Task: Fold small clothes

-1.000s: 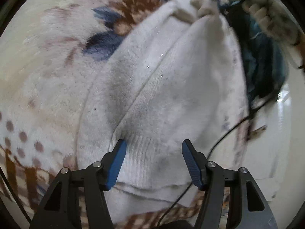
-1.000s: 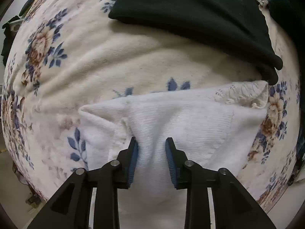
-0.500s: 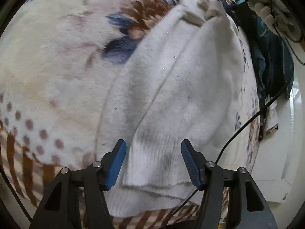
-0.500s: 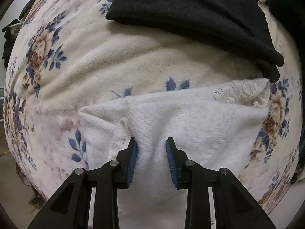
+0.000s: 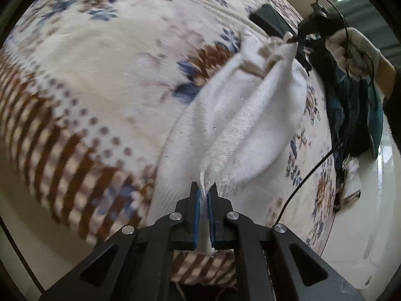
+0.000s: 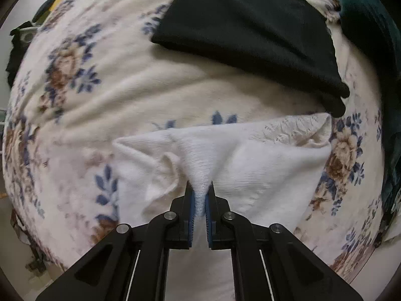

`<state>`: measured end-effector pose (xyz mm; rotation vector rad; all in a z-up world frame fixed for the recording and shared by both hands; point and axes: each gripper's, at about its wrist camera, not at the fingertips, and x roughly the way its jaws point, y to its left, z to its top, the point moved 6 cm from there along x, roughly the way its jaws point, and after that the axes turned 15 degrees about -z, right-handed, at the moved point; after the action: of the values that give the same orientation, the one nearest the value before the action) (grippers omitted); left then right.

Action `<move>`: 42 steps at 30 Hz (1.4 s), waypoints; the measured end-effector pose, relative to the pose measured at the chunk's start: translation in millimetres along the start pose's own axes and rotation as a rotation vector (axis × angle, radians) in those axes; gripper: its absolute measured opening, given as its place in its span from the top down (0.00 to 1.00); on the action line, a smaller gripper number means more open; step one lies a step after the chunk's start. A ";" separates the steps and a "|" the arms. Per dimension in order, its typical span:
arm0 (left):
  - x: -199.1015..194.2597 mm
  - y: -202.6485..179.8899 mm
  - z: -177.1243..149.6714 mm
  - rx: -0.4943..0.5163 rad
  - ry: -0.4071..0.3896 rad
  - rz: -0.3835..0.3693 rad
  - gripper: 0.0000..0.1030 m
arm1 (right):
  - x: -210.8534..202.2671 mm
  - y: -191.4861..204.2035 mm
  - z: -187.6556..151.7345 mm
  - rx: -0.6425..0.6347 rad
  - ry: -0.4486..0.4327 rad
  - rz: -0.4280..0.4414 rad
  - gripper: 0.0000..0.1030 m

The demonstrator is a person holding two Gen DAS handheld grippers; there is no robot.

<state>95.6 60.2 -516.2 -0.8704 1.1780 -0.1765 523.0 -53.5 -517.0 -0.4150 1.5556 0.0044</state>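
A small white knit garment (image 5: pixel 253 125) lies on a floral blanket (image 5: pixel 105 80). My left gripper (image 5: pixel 204 188) is shut on its ribbed hem, and the cloth rises in a ridge toward the far end. There the other gripper (image 5: pixel 295 40), held by a gloved hand (image 5: pixel 353 50), pinches the garment. In the right wrist view my right gripper (image 6: pixel 199 188) is shut on a pinched fold of the white garment (image 6: pixel 263 165), whose lace-trimmed corner (image 6: pixel 300 130) lies at the right.
A folded black garment (image 6: pixel 250 40) lies on the blanket (image 6: pixel 125 95) just beyond the white one. Dark teal cloth (image 5: pixel 356 115) is heaped at the right edge of the bed. A black cable (image 5: pixel 308 175) hangs across the blanket's right side.
Both grippers have closed on the white garment: the left on the hem, the right on a fold. The cloth between them is now pulled up into a ridge.
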 end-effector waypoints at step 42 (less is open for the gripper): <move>86.6 28.3 20.2 0.088 0.288 0.102 0.55 | 126.1 -20.8 -529.8 0.907 0.465 0.564 0.97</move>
<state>139.8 42.1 -596.4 -0.7214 1.4692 -0.2750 21.1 -243.1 -612.8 0.7890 1.8918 -0.3687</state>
